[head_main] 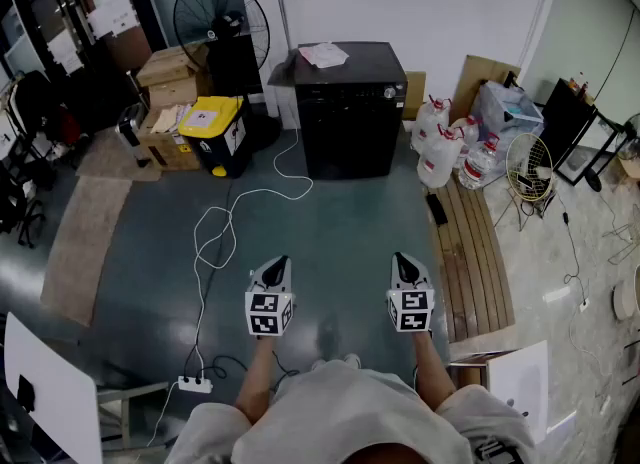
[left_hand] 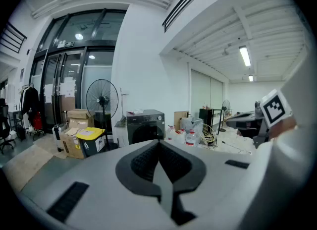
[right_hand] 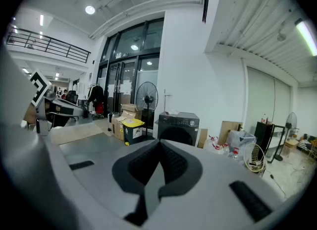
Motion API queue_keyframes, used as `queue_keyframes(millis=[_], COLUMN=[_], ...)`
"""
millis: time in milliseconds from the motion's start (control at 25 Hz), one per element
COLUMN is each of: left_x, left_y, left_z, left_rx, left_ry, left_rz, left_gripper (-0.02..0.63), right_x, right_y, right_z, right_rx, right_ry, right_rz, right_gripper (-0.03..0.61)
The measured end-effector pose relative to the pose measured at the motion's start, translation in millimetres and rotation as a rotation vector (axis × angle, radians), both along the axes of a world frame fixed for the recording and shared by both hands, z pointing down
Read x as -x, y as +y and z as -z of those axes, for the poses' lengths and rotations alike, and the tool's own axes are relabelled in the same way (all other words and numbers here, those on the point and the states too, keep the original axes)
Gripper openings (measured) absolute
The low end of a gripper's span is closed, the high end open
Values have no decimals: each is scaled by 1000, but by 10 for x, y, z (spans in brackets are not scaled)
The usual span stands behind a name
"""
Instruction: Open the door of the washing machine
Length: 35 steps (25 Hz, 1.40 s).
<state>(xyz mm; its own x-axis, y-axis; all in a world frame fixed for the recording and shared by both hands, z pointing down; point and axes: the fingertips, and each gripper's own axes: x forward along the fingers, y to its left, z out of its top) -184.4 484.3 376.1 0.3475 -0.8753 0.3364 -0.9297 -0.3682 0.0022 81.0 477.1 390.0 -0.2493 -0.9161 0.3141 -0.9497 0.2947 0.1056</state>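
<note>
Black washing machine [head_main: 350,110] (badge unreadable), door [right_hand: 174,135] shut, white-labelled yellow bin [head_main: 213,134]

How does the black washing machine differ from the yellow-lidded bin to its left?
The black washing machine is taller and wider than the yellow-lidded black bin. The machine's top is black with papers on it; the bin's lid is yellow with a white label. Both stand on the floor.

Washing machine [head_main: 350,112] front too dark & small to tell door detail; white panel [head_main: 55,402] cut off btm-left.
</note>
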Motion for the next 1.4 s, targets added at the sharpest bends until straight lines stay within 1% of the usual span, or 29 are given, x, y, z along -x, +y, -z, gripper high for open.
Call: queue_keyframes(millis=[280,400,560,600,640,680,720,960,1200,1400], left_x=[-84,-143,-243,-279,-324,-373,-421,-643,-686,-682], left_y=[4,25,35,32,27,22,22,46,-6,-98], left_z=[-40,-27,-12,-5,-4,-8,-15,-78,-78,-72], left_rx=[8,2,-6,-10,-13,-16,-17,-8,-6,-5], left_ry=[6,12,36,46,52,54,53,44,45,30], left_rz=[7,6,-17,-25,-34,-41,-45,-46,-17,-19], left_gripper=[8,8,16,68,159,229,249,262,262,262], right_x=[-83,-120,-159,-174,-197,-226,-259,-397,-472,-495], right_y=[-1,22,34,35,35,36,40,55,33,-50], right_z=[-32,-42,-44,-44,-47,-54,-66,-170,-241,-237], right_rx=[8,9,6,6,6,7,10,24,37,26], right_ry=[-5,-27,-35,-35,-36,-38,-40,-42,-45,-55], right_rz=[7,17,26,29,32,34,37,60,80,80], right_gripper=[-2,-2,-2,-2,-2,-2,-2,-2,-2,-2])
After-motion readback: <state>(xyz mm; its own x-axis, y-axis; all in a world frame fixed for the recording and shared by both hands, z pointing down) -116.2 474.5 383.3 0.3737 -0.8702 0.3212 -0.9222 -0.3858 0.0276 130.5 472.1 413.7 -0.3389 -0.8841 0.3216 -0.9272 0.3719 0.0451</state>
